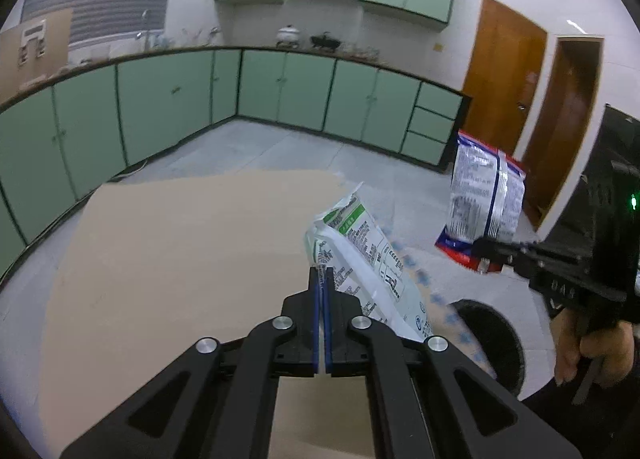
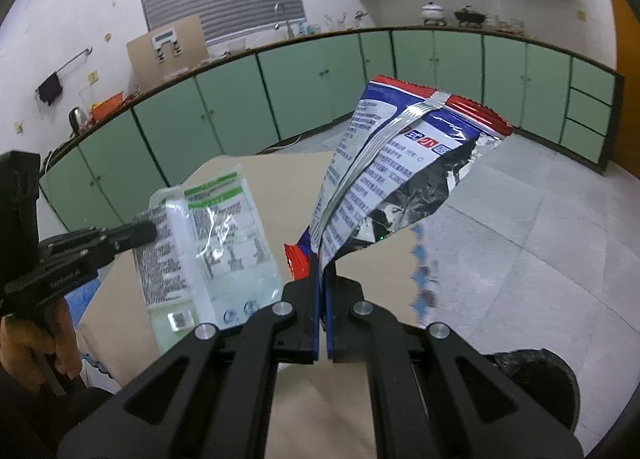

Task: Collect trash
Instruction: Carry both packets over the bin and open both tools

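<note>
**Both claws pinching wrappers above the tabletop**

Your left claw (image 1: 322,273) is pressed together on the edge of a white-and-green wrapper (image 1: 360,247), which stands up and leans to the right of the fingers in the lower middle of the left wrist view. In the right wrist view the same wrapper (image 2: 212,243) hangs at centre left, with the left claw (image 2: 146,233) reaching in from the left edge and your left hand (image 2: 28,343) gripping its handle at lower left.

Your right claw (image 2: 323,271) is pinched shut on the lower corner of a crumpled red, white and blue snack bag (image 2: 400,163), which rises up and to the right of the fingers through the middle of the frame, its silver inside showing. From the left wrist view that snack bag (image 1: 484,199) is at centre right, with the right claw (image 1: 482,249) clamped on its bottom edge and your right hand (image 1: 592,351) at lower right.

Both wrappers are in the air, clear of the bare beige tabletop (image 1: 180,259) below. A round black bin (image 1: 496,339) sits on the floor at lower right of the left wrist view, just past the tabletop's edge; the bin (image 2: 536,379) also shows at lower right in the right wrist view. Green cabinets (image 1: 168,99) line the walls behind.
</note>
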A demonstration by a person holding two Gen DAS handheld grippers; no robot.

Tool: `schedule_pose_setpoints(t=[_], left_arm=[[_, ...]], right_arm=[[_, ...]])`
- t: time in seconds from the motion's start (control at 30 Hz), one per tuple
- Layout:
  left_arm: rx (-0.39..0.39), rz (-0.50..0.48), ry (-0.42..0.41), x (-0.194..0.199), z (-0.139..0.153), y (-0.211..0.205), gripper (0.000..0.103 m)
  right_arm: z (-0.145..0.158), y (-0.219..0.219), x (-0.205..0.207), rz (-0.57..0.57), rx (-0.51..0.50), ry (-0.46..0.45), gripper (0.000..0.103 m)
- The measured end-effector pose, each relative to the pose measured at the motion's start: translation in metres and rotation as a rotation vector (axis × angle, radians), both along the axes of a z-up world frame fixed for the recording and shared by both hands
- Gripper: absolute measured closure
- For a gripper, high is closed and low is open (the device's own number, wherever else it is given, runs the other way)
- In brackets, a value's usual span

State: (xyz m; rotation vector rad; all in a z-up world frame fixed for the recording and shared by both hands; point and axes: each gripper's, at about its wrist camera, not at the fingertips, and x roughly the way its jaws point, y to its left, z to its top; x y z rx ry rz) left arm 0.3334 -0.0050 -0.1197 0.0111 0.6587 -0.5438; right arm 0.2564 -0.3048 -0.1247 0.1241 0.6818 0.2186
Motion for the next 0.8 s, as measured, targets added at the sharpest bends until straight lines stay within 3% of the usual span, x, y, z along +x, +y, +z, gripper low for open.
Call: schedule_pose_setpoints(t=[0.37,0.6,0.8], left_arm=[[0.003,-0.155,-0.035,-0.029,0.023,-0.113,0.102],[0.010,-0.269,-0.018,-0.052,0.010,-0.186,0.102],[0.040,-0.336,0.018,-0.058,-0.014,-0.241,0.102]], right_arm=[[0.016,-0.089,-0.078,-0.155,-0.026,-0.030,0.102],[0.006,-0.143,-0.115,-0.259,-0.041,-0.008,0.102],[-0.022,-0.186,-0.137,-0.348,-0.025,0.041,0.102]])
